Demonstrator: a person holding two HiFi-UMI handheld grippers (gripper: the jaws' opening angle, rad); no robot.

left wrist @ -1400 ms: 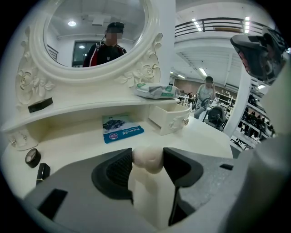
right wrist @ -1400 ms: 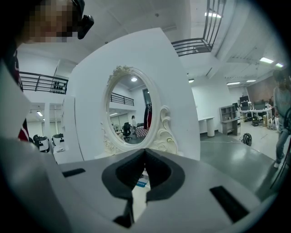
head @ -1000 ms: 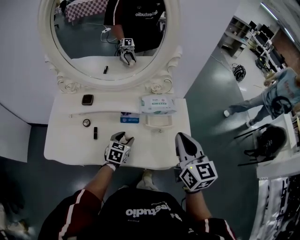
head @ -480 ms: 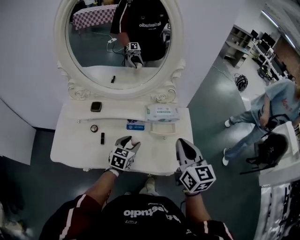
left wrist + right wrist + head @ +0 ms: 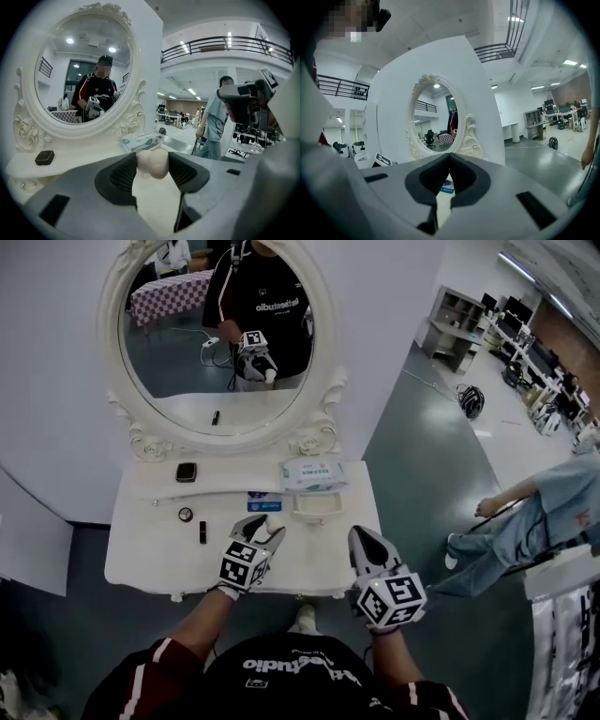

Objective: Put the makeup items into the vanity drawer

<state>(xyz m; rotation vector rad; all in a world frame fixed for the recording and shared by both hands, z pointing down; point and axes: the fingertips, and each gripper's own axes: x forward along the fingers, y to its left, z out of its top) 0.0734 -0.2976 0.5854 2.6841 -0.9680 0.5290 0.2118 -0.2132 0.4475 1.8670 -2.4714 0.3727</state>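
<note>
My left gripper (image 5: 263, 523) and right gripper (image 5: 362, 534) are pale grey shells, with black ribbed pads (image 5: 123, 174) lining the jaws. Each carries a white cube (image 5: 242, 563) printed with black square markers. I wear a black shirt (image 5: 281, 692) with white lettering and maroon sleeves (image 5: 139, 682) striped in white.

Surroundings, head view: a bystander (image 5: 548, 512) in light blue clothing stood at right on the grey-green floor (image 5: 422, 456); farther back, a dark coil of cable (image 5: 470, 399) lay on that floor near a white shelf unit (image 5: 457, 322); a plain white wall (image 5: 52, 381) rose at left
</note>
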